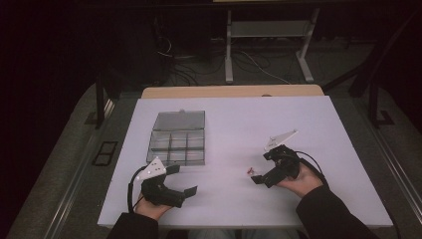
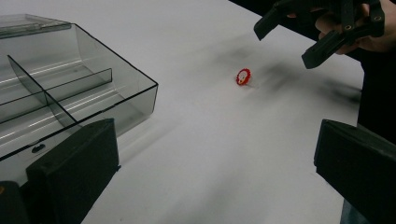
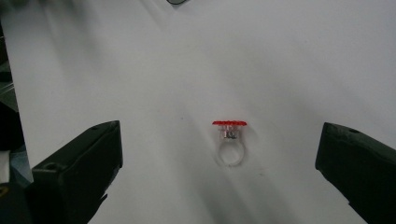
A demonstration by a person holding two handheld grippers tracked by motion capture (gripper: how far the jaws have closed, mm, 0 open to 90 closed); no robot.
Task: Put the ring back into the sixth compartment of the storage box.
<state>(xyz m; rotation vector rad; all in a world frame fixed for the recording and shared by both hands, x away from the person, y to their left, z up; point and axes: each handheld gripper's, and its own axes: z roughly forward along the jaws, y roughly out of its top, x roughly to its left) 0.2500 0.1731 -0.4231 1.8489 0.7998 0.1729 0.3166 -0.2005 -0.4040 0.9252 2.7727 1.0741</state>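
Observation:
A small ring with a red disc top and a clear band lies on the white table, right of centre. My right gripper is open, jaws spread wide, and the ring lies just beyond and between them, untouched. From the left gripper view the right gripper hangs just past the ring. My left gripper is open and holds nothing, near the front edge, beside the near right corner of a clear compartment box.
The box has several compartments and its lid lies open toward the far side. A wooden edge runs behind the white board. Beyond it are desk legs and cables on the floor.

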